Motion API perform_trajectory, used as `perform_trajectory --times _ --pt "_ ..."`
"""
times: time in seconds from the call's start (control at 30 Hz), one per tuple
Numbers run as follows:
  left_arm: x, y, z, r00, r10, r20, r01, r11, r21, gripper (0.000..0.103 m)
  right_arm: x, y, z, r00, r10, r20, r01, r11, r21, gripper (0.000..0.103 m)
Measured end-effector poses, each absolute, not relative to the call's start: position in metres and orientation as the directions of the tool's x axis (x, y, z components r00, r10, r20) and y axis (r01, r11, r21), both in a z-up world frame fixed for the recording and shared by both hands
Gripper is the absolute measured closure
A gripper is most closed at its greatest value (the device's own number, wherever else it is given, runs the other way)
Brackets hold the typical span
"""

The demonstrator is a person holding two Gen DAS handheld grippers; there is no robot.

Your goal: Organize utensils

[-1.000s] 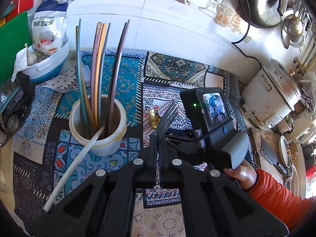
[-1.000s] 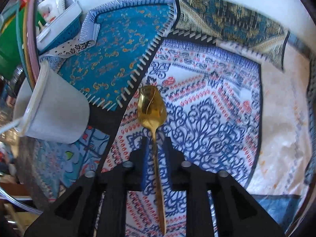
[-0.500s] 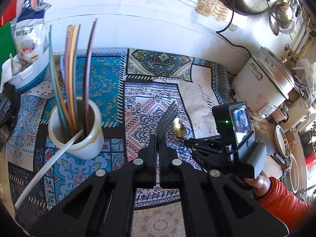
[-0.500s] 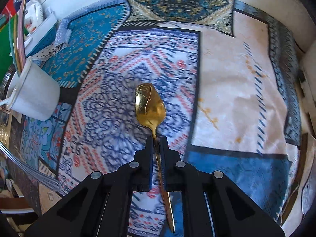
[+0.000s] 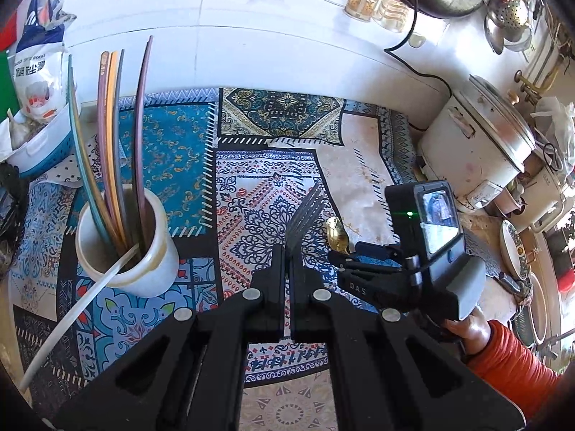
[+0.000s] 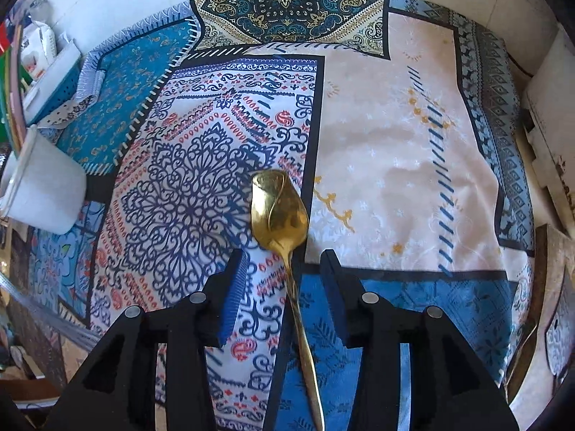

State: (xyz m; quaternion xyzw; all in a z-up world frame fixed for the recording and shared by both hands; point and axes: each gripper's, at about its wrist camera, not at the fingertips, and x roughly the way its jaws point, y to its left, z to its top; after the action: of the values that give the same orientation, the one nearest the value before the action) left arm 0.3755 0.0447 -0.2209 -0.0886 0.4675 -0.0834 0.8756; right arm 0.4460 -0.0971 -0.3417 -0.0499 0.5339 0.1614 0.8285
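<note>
My left gripper (image 5: 286, 251) is shut on a dark fork (image 5: 305, 212), tines pointing up and forward above the patterned cloth. A white utensil cup (image 5: 125, 248) with several long coloured chopsticks and a white stick stands to its left. My right gripper (image 6: 284, 269) is open; a gold spoon (image 6: 280, 212) lies on the cloth between its fingers, bowl forward, handle running back under the gripper. The right gripper (image 5: 345, 255) and the spoon bowl (image 5: 336, 233) also show in the left wrist view. The cup (image 6: 43, 194) shows at the left edge of the right wrist view.
A patterned cloth (image 5: 276, 122) covers the counter. A white rice cooker (image 5: 478, 151) stands at the right, a blue-and-white basket with bags (image 5: 36, 140) at the left. Glasses (image 5: 363, 3), a pot and a strainer line the back wall.
My right gripper has opened and the gold spoon now lies loose on the cloth, after moving right, away from the cup. The left gripper still holds the fork.
</note>
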Motion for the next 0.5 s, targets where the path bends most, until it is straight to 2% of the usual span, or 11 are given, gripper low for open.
perform_trajectory --times 0.23,0.33,0.4,0.5 --pt "0.375 0.055 -0.219 0.561 -0.214 -0.799 0.036 0.971 -0.235 0.103 0.457 -0.078 -0.344 0.421 0.239 -0.875 -0.360 0.930 0.080 0.058" --pt "0.375 0.056 -0.219 0.563 -0.214 -0.798 0.027 0.970 -0.241 0.103 0.456 -0.080 -0.346 0.428 0.254 -0.867 -0.363 0.927 0.093 0.061" --pt "0.374 0.057 -0.219 0.565 -0.212 -0.797 0.024 0.970 -0.241 0.103 0.455 -0.086 -0.344 0.413 0.276 -0.868 -0.358 0.926 0.124 0.072" --pt "0.374 0.055 -0.217 0.567 -0.214 -0.796 0.028 0.970 -0.242 0.103 0.453 -0.090 -0.342 0.402 0.280 -0.871 -0.354 0.926 0.135 0.072"
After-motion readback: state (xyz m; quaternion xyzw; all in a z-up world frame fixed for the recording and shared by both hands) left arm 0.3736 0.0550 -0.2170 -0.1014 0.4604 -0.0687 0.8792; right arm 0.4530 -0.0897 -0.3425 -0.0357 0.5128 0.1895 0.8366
